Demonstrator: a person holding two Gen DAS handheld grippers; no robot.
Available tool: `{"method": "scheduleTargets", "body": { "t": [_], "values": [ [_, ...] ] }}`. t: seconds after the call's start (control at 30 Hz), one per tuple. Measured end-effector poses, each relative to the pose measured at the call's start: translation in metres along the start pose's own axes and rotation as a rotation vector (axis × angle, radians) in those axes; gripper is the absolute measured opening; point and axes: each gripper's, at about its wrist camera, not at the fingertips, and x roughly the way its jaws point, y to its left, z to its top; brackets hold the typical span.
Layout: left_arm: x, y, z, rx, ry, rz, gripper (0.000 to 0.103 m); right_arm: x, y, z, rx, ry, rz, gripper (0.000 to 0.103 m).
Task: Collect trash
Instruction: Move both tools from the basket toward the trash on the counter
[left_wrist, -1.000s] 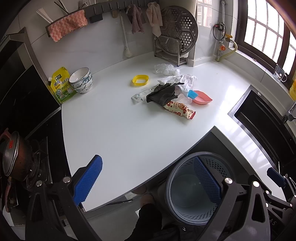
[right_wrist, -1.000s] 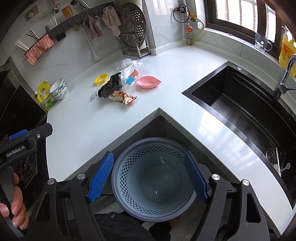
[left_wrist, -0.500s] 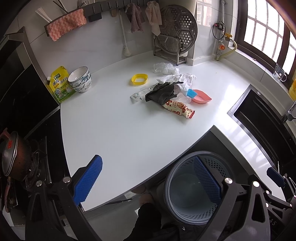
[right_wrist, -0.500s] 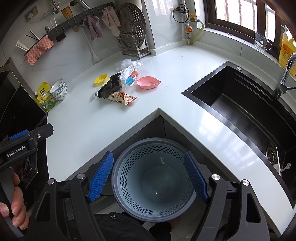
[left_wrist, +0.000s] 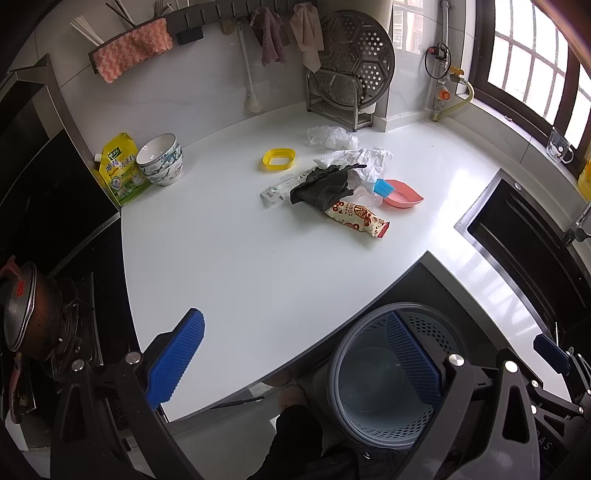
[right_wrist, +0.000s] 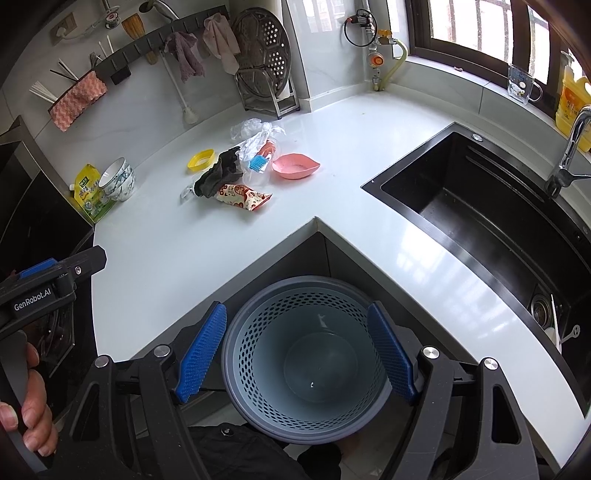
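Under the dark glove (left_wrist: 322, 186), your clear wrapper (left_wrist: 275, 190) is half hidden; the snack packet (left_wrist: 356, 218) print is too small to read.

right hand-held gripper (right_wrist: 295, 354) spread wide over perforated bin (right_wrist: 258, 369) | snack wrapper (right_wrist: 242, 195), dark rag (right_wrist: 218, 173), pink dish (right_wrist: 295, 167) clustered on tabletop (right_wrist: 177, 251) | sink (right_wrist: 491, 218) right

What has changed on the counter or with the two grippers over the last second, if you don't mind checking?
Almost nothing. The left gripper has drifted very slightly, so the snack wrapper and dark cloth sit marginally lower-left in its view. Nothing was grasped or released. The right gripper remains open above the empty basket, and the pile lies untouched.
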Motion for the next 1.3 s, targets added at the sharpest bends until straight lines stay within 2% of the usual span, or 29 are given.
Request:
{"method": "scheduleTargets", "body": {
  "t": [0.43,0.73,1.0,1.3],
  "values": [
    [0.007,0.003,0.003,-0.004,0.011,0.005,0.097,0.007,-0.001,0.001,0.008,0.008,0.007,0.075],
    [0.022,0.027,0.021,-0.021,0.011,0.034,0.097,0.030,0.010,0.023,0.013,0.009,0.020,0.075],
    [0.058,0.048,0.052,-0.001,0.030,0.020,0.097,0.066,0.015,0.050,0.049,0.020,-0.007,0.075],
    [0.120,0.072,0.095,0.009,0.041,-0.012,0.097,0.117,0.007,0.094,0.113,0.030,-0.072,0.075]
  ]
}}
